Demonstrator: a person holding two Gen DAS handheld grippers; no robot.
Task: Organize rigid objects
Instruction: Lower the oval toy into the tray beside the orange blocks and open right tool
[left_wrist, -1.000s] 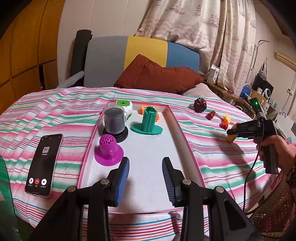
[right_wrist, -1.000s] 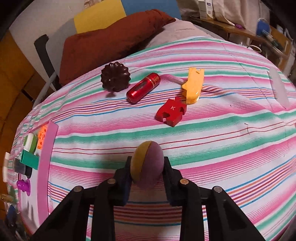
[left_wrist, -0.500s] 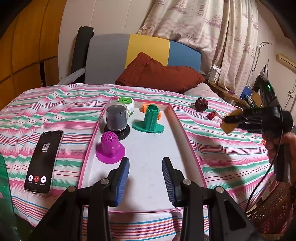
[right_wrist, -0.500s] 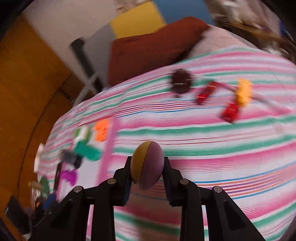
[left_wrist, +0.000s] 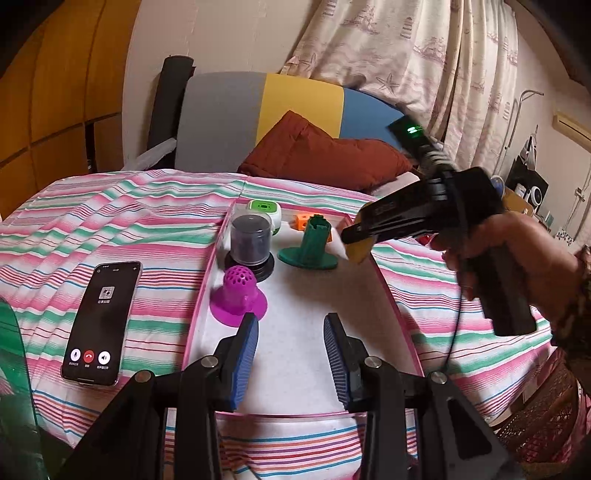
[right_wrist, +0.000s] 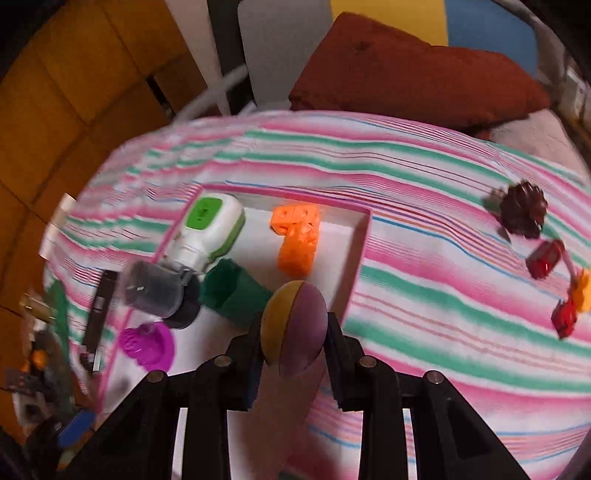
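The pink-rimmed tray has a matt white floor. The pink, green and white striped cloth looks woven and slightly creased. The magenta perforated plastic cone is matt; the black smartphone is glossy. The left gripper's 2 blue pads are ribbed.

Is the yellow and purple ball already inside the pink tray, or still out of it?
Still out: the ball is clamped between the right gripper fingers, held above the tray's right edge.

Beyond the left claw: striped bedspread, rust cushion, grey-yellow-blue headboard; patterned curtain right, wooden panelling left.
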